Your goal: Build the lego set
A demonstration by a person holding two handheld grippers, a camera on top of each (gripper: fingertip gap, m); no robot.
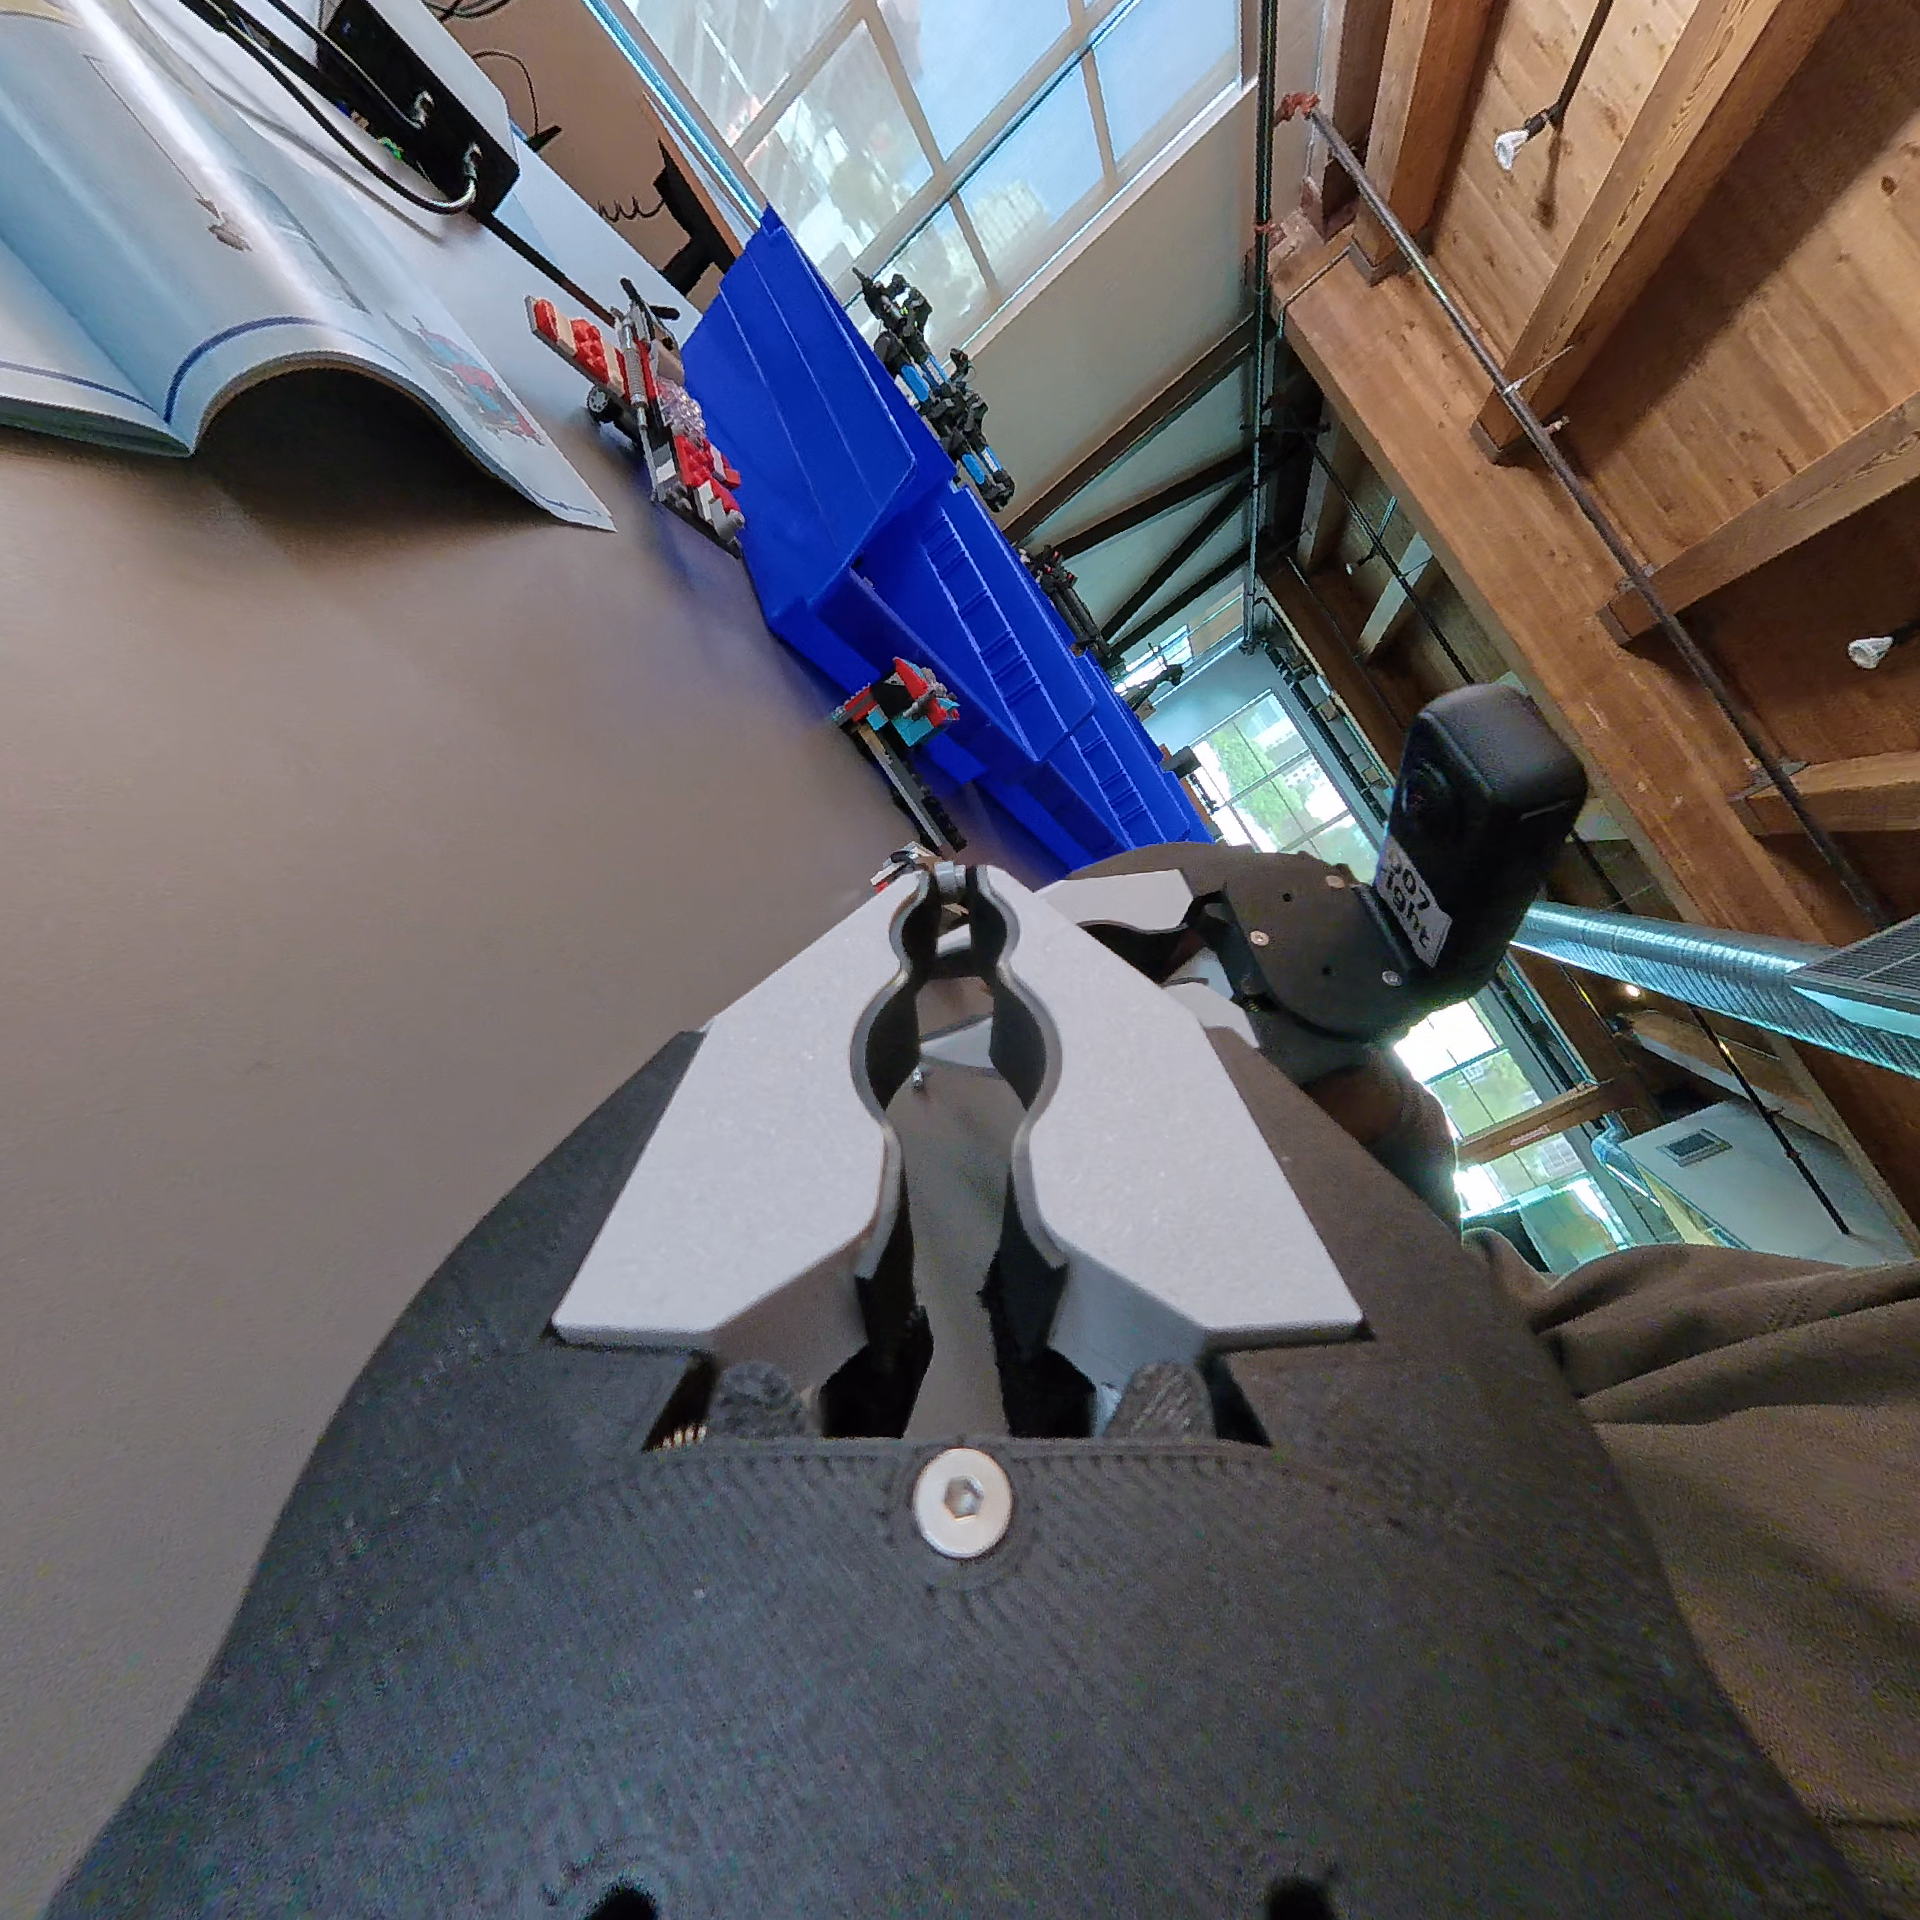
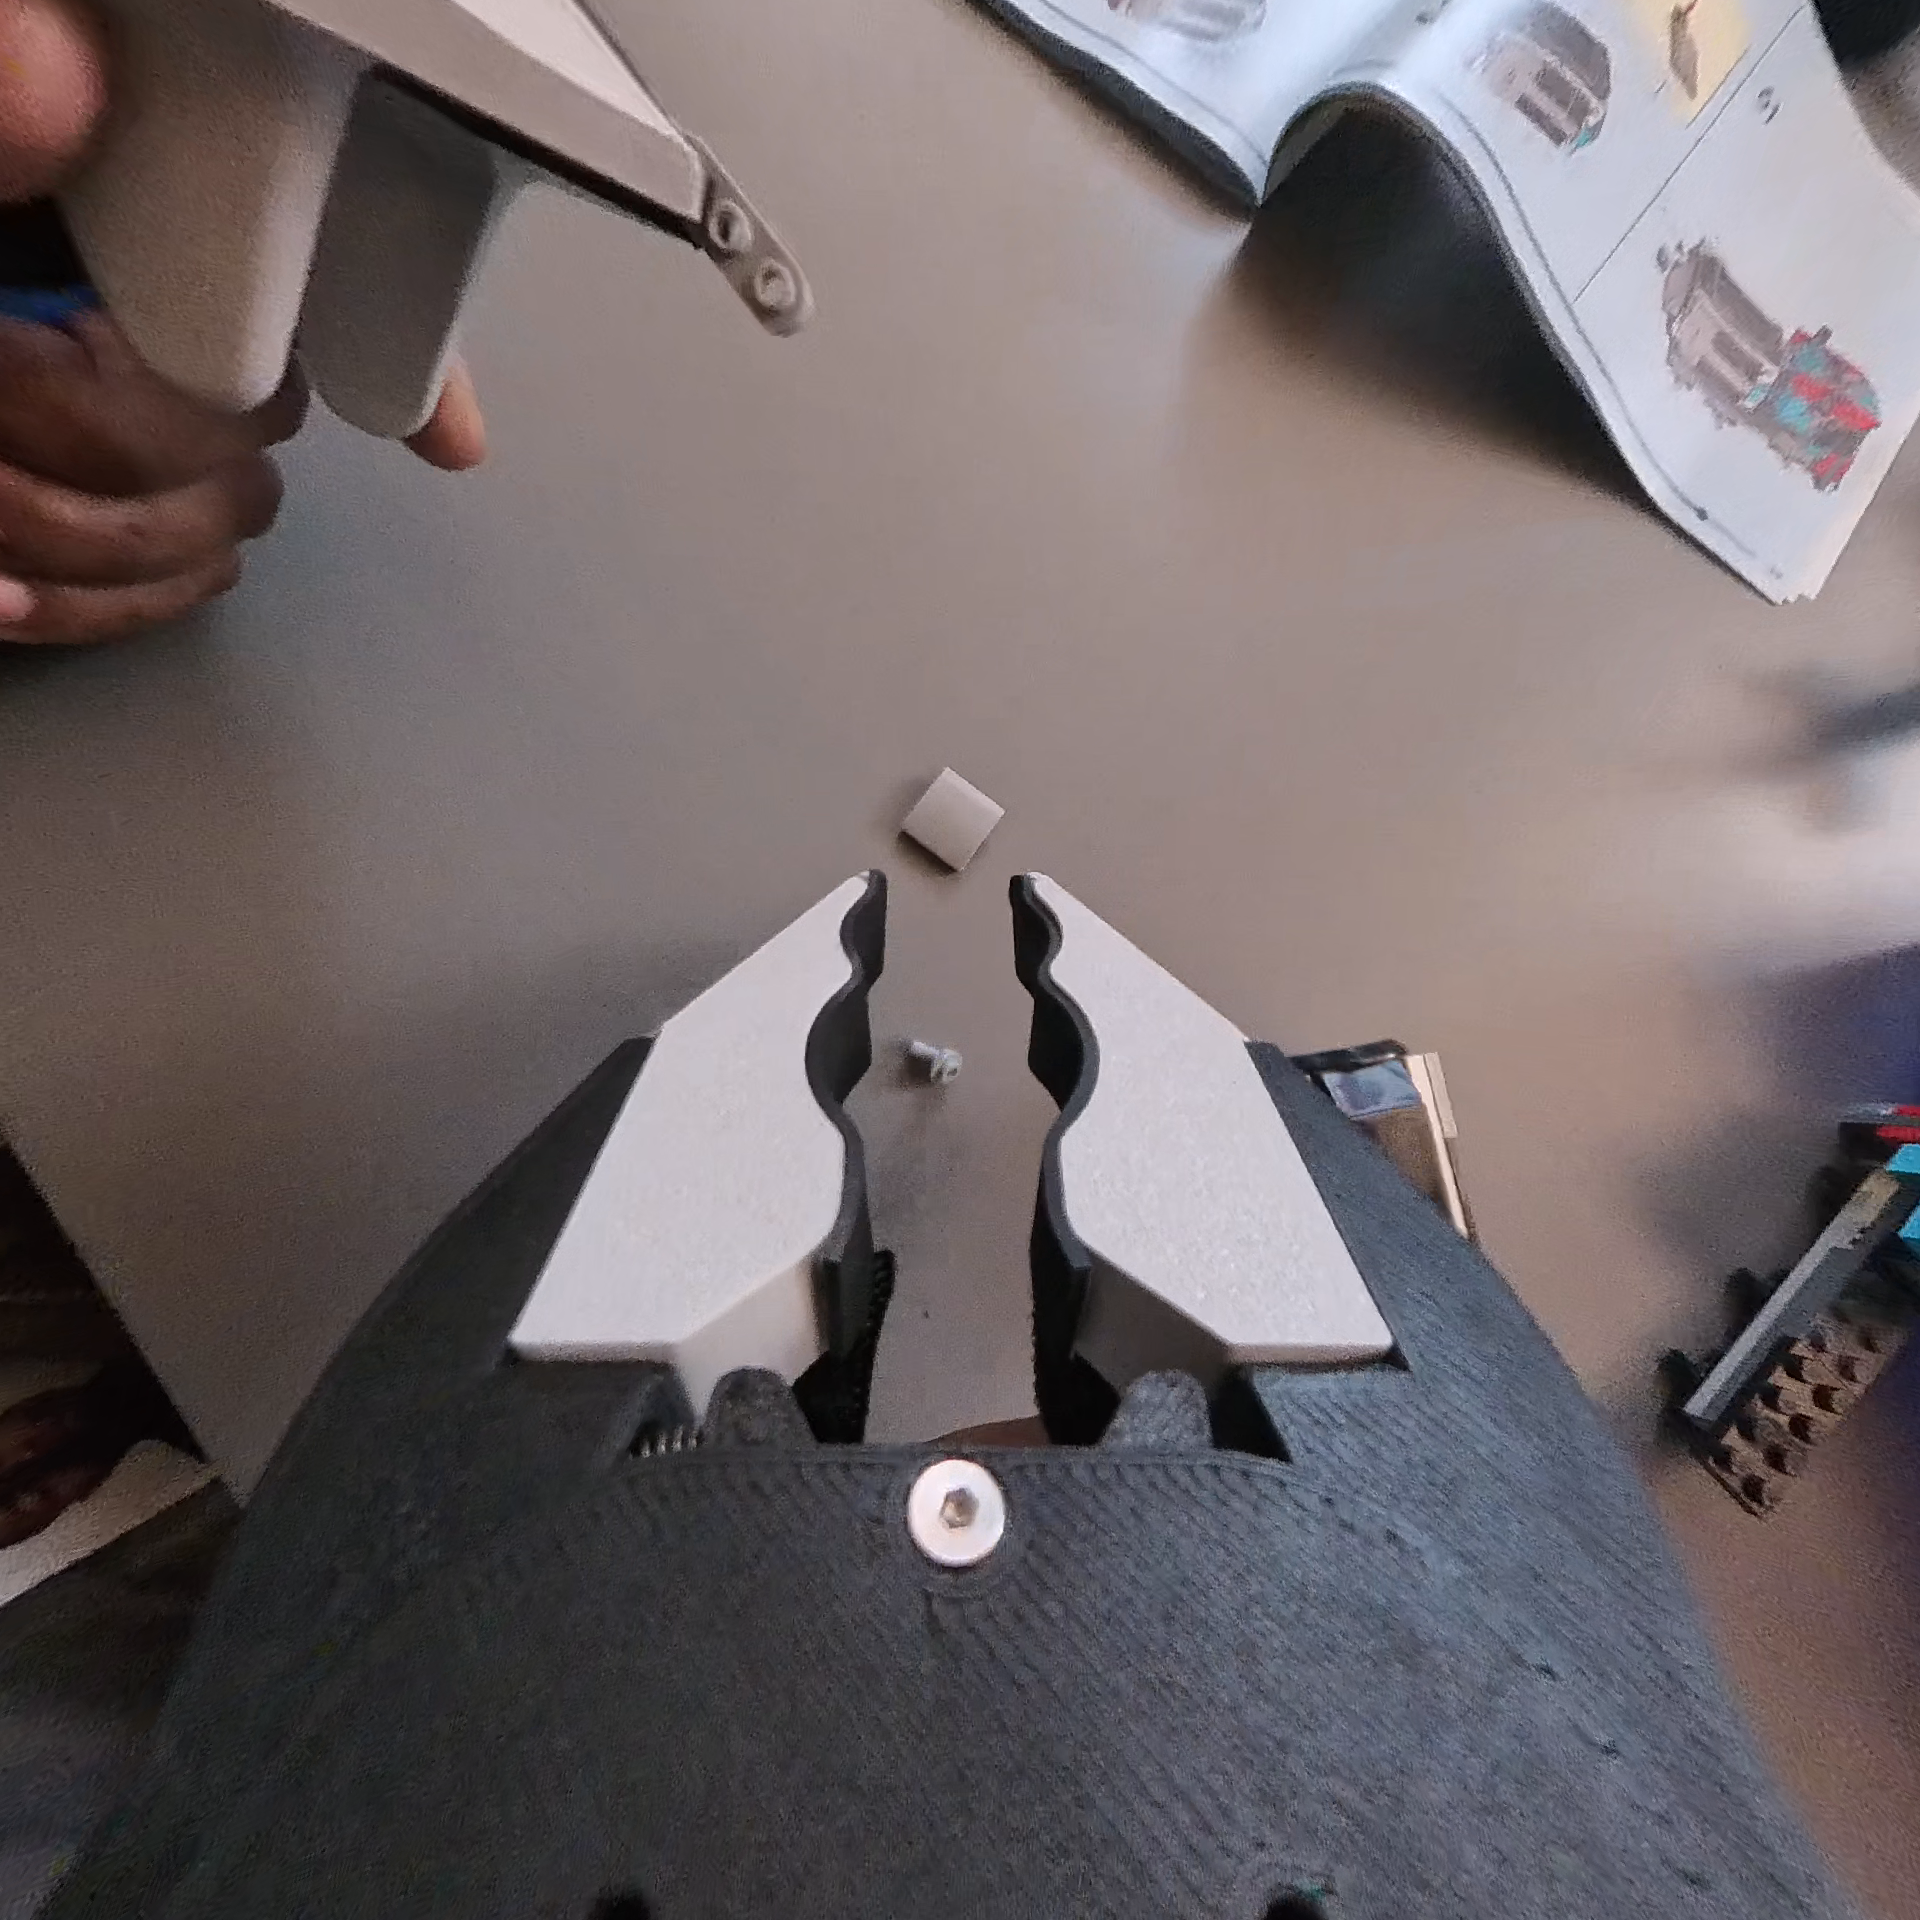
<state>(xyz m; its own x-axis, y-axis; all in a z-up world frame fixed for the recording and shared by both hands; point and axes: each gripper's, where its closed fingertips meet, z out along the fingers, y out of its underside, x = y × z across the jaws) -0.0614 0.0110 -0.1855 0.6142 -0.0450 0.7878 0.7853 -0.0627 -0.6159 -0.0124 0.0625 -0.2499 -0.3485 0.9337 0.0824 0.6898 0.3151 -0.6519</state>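
The left gripper (image 1: 958,885) has its grey fingers with black wavy pads pinched nearly together on a small flat grey plastic link with two round holes (image 2: 750,260), caught only at one end, so most of the piece juts out past the tips. That thin purchase is the main worry: a nudge against anything, or a slight easing of the squeeze, could let the link pivot or drop onto the brown matte tabletop (image 2: 1195,665). The right gripper (image 2: 948,881) hangs partly open over the table with nothing between its pads. Just ahead of its tips lies a small pale grey square tile (image 2: 952,819), lying flat and turned cornerwise to the jaws; closing on it that way could meet its corners and spin or flick it aside, and a tile so low gives the pads little to bite. Lower in the gap, apart from both pads, sits a tiny grey peg-like piece (image 2: 933,1062), probably a connector pin, though it is too small to be sure; a descending finger could knock it rolling. Far to the right of that gripper an open instruction booklet (image 2: 1621,270) curls upward.
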